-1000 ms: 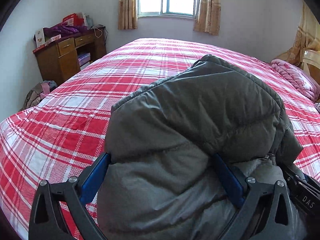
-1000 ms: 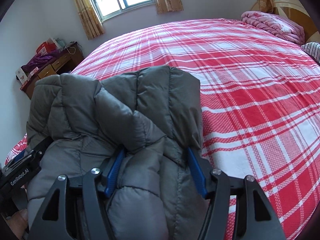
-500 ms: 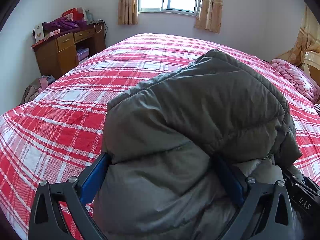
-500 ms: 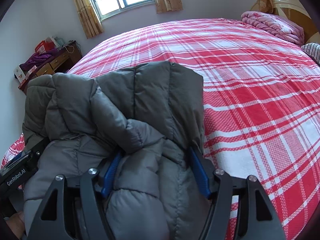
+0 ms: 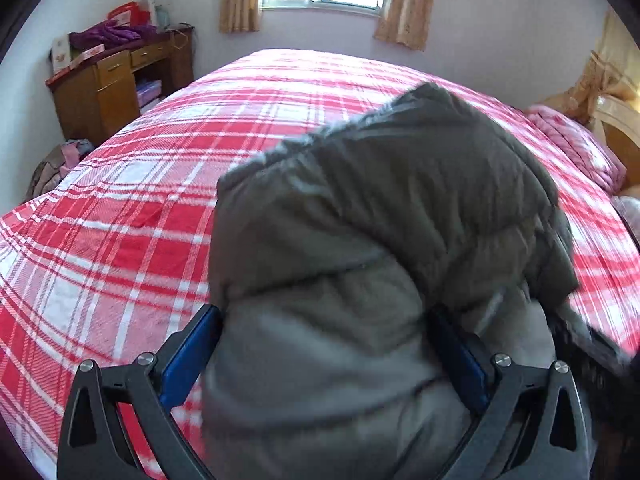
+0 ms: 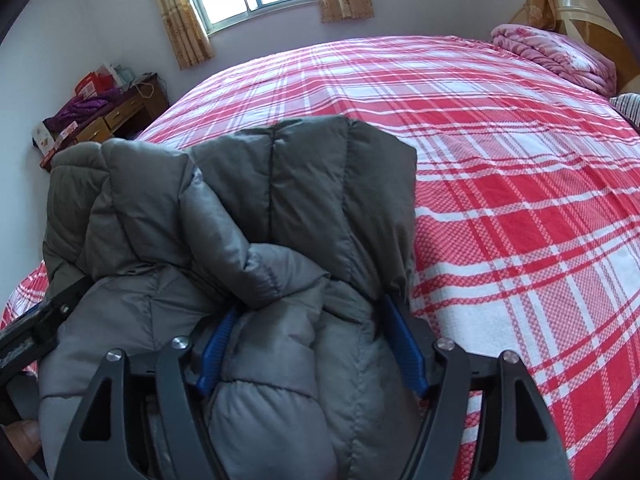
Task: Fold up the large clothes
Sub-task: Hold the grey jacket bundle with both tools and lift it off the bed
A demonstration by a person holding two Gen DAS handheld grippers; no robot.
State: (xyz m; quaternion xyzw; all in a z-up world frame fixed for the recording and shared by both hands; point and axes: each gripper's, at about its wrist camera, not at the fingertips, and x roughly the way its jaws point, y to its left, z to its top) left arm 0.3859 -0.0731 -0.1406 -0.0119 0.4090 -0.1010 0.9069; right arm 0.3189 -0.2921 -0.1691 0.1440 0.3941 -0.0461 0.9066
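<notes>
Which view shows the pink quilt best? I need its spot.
The right wrist view: the pink quilt lies sharp and folded at the bed's far right corner. The left wrist view shows it blurred and more stretched.

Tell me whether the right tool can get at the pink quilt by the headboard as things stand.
Probably not. The right tool is shut on the grey puffer jacket, and the pink quilt lies far across the plaid bed, though nothing blocks the way.
</notes>
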